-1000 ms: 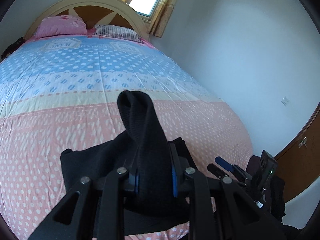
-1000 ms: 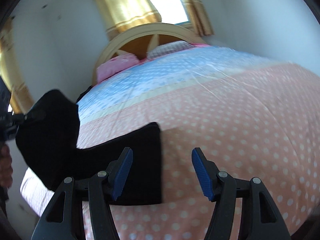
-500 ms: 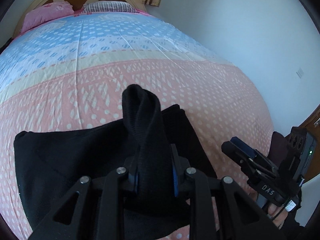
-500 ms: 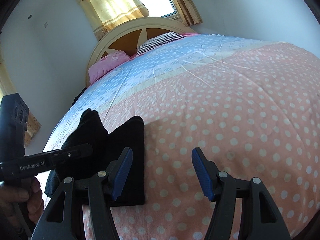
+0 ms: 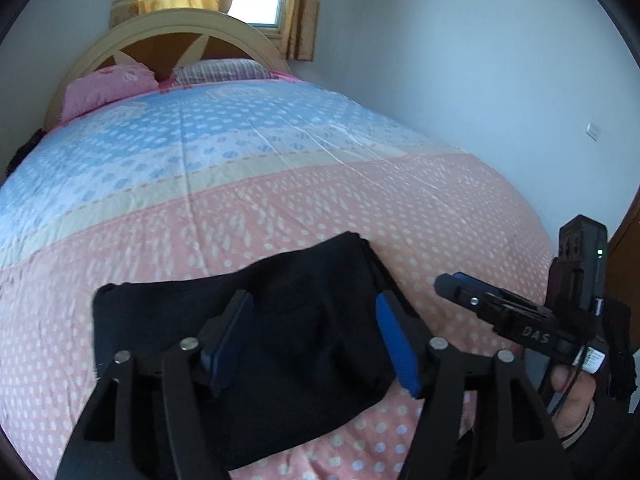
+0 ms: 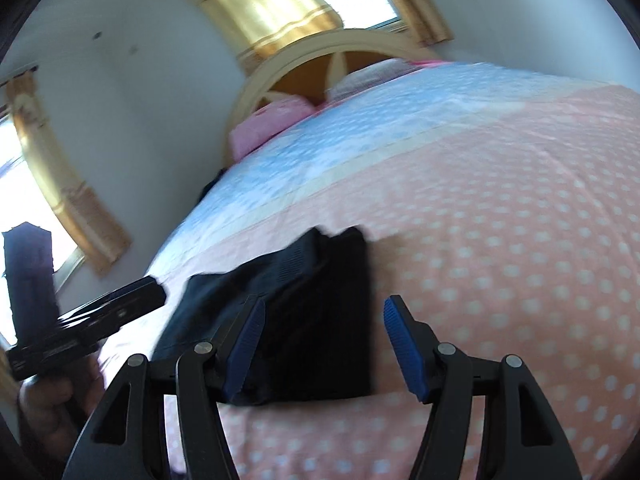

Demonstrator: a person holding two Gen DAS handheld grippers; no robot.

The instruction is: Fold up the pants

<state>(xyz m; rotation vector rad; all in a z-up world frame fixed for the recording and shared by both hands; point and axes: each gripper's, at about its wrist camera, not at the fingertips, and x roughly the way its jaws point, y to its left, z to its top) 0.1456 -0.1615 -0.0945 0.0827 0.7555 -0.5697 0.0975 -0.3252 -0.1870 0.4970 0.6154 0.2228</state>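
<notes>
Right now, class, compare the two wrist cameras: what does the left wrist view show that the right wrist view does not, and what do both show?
Only the left wrist view shows the white wall switch plate, the brown wooden door edge and the right gripper from outside.

Only the right wrist view shows a second gold curtain by a side window and the left gripper from outside.

Both show the folded black pants lying on the pink-and-blue dotted bedspread, the pink pillow, the arched cream headboard, and open blue-padded jaws gripping nothing.

Left tongs (image 5: 316, 336) now apart, pants (image 5: 280, 344) released flat.
</notes>
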